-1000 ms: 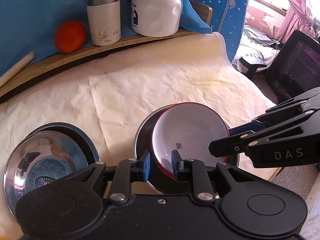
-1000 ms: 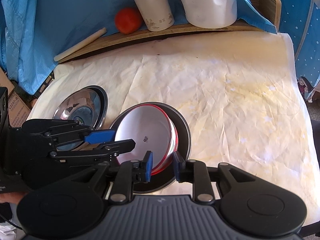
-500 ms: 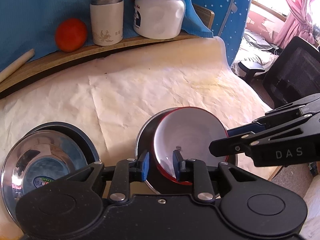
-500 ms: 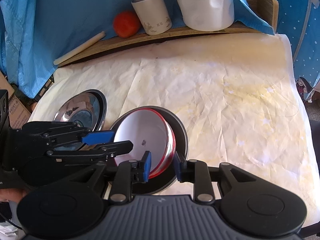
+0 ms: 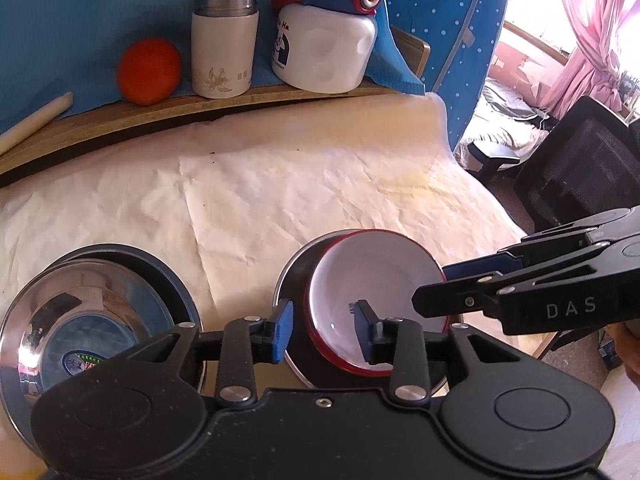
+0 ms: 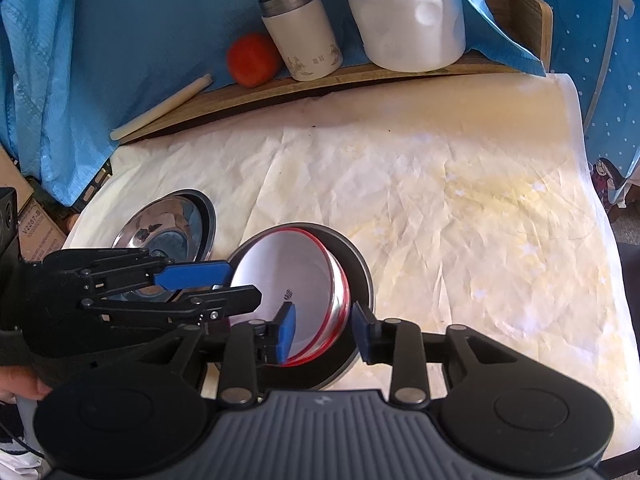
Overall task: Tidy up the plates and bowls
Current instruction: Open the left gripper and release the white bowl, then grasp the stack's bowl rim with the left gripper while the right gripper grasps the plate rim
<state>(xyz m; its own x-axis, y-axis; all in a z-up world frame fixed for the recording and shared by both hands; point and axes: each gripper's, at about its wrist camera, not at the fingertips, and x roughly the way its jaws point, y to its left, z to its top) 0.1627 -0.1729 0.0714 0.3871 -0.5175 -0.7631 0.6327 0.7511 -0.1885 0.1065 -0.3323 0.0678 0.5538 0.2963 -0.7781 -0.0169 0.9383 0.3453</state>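
A white bowl with a red rim (image 5: 372, 280) (image 6: 288, 276) sits, a little tilted, inside a dark round plate (image 5: 289, 292) (image 6: 360, 268) on the paper-covered table. My left gripper (image 5: 322, 330) straddles the bowl's near-left rim. Its jaws are opening and the pads stand clear of the rim. My right gripper (image 6: 324, 332) straddles the near-right rim the same way, jaws opening with gaps on both sides. Each gripper shows in the other's view: right gripper (image 5: 440, 288), left gripper (image 6: 224, 284). A shiny steel bowl (image 5: 80, 320) (image 6: 168, 224) rests in a second dark plate (image 5: 168, 276) to the left.
On the wooden shelf at the back stand an orange fruit (image 5: 149, 70), a white flask (image 5: 224, 46), a white jug (image 5: 326, 52) and a pale stick (image 6: 160, 108). A black office chair (image 5: 580, 168) stands past the table's right edge, a cardboard box (image 6: 38, 224) at the left.
Both grippers' jaws have widened away from the bowl's rim, which they pinched before. The bowl has sunk a little into the dark plate. Neither hand has shifted much.
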